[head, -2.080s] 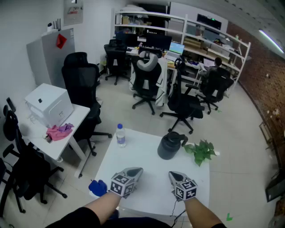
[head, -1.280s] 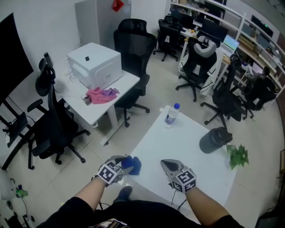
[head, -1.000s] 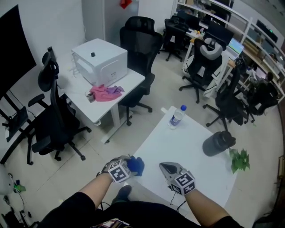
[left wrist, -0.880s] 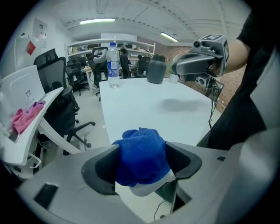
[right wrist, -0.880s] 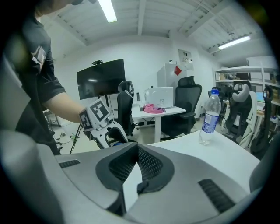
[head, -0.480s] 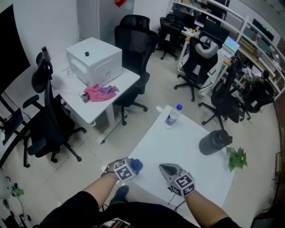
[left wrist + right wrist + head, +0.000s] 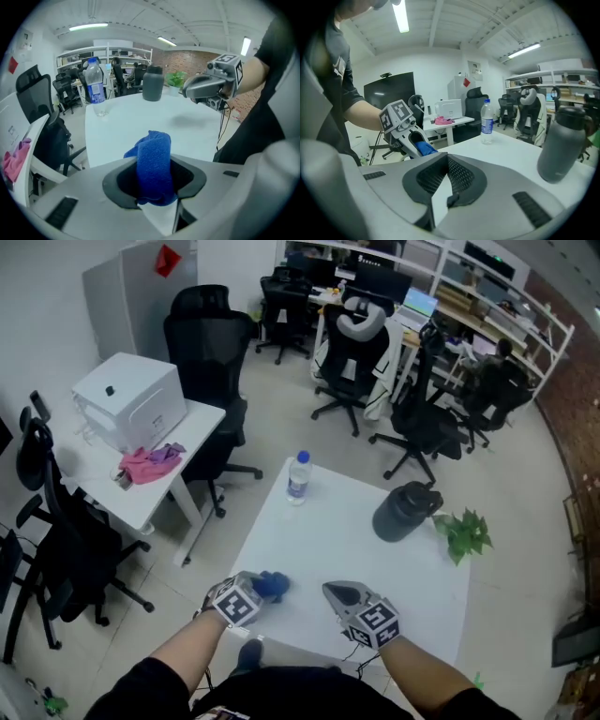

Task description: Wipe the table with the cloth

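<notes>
White square worktop (image 7: 349, 563): clear plastic bottle (image 7: 298, 476) far left, dark cylindrical jug (image 7: 403, 513) far right, leafy green plant (image 7: 464, 534) just right of jug.

Jaws of right gripper (image 7: 446, 157) together, nothing between, white table (image 7: 511, 145) ahead, left gripper (image 7: 415, 140) at left, jaws just closing on blue cloth (image 7: 425, 149), bottle (image 7: 487, 117) upright, dark jug (image 7: 560, 143) at right, pink rag (image 7: 443, 121) on far desk (image 7: 457, 123).

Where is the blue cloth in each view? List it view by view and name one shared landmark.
Head view: blue cloth, lower left of centre, at the white table's near-left corner.
Left gripper view: blue cloth at centre.
Right gripper view: blue cloth left of centre, small.
Shared landmark: water bottle on the table.
</notes>
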Demonstrator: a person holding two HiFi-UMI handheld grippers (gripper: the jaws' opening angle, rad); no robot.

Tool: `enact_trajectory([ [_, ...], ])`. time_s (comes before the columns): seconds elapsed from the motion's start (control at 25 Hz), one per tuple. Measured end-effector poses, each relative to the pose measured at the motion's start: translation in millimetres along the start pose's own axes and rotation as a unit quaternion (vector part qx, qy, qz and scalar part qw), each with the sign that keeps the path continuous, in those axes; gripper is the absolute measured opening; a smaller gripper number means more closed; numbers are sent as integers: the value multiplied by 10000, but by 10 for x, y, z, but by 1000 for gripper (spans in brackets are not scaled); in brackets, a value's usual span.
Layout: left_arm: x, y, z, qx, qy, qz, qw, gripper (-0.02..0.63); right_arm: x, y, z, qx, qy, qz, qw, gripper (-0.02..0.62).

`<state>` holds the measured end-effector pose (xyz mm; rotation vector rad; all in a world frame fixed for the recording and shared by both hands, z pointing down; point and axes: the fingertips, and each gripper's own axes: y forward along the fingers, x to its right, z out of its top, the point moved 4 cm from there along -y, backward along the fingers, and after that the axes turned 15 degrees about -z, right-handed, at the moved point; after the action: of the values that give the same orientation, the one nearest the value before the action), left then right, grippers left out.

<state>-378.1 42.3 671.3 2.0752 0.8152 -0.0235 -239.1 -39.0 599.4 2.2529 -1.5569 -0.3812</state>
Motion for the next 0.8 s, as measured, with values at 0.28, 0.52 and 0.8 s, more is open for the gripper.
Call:
enact_trajectory([
  [0.28,323,539,1158,63,676,-392,9969,144,933,-814,-259,233,597,-1134,9915,12],
  [0.52,1065,1446,2146,112,1094,-861,9902,144,1872,-1920,-647,423,1011,-2150,9705,12],
  [0.8,2036,2727,2930,9,1144,-1448,9828,144,2587,-3152,-1343,459,1491,-3000,9411,12],
])
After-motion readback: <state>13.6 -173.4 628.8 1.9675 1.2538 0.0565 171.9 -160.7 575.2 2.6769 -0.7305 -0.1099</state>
